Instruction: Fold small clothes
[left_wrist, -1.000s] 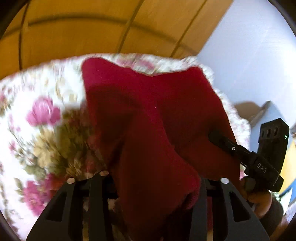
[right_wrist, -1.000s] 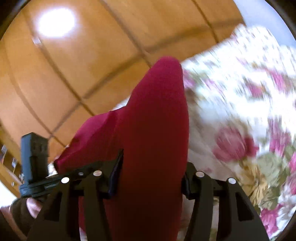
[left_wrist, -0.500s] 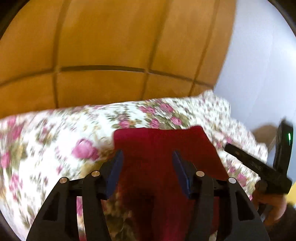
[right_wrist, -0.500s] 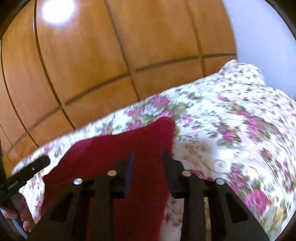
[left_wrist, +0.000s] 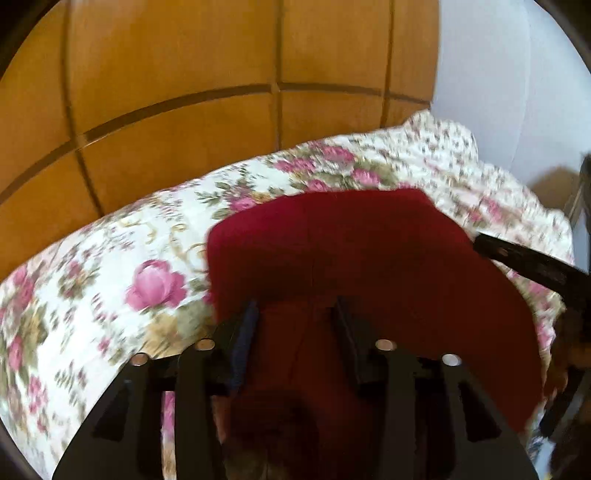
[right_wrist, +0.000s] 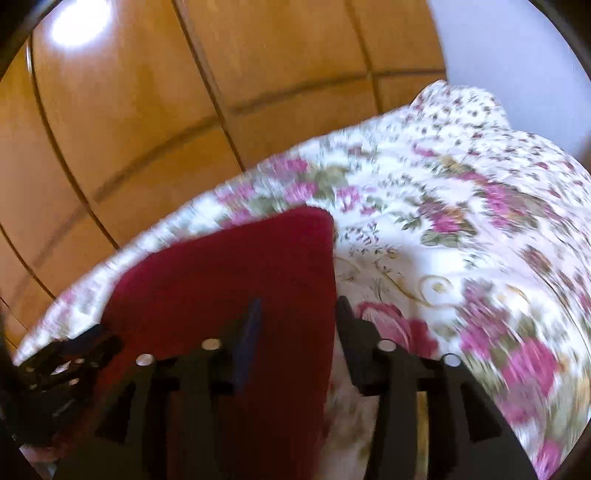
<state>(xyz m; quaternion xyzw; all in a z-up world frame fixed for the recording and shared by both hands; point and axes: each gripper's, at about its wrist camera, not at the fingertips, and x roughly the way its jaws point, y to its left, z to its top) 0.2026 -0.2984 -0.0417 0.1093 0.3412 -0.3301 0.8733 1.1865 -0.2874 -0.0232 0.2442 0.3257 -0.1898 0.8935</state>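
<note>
A wooden panelled wall is standing behind a bed under a floral bedspread. A dark red garment is lying flat on it. The left gripper and right gripper are hovering above, jaws opening, clamping nothing.

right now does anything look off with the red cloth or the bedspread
Nothing stands out: the red cloth lies flat on the floral bedspread, no spill or tear visible, though the blur hides fine detail.
</note>
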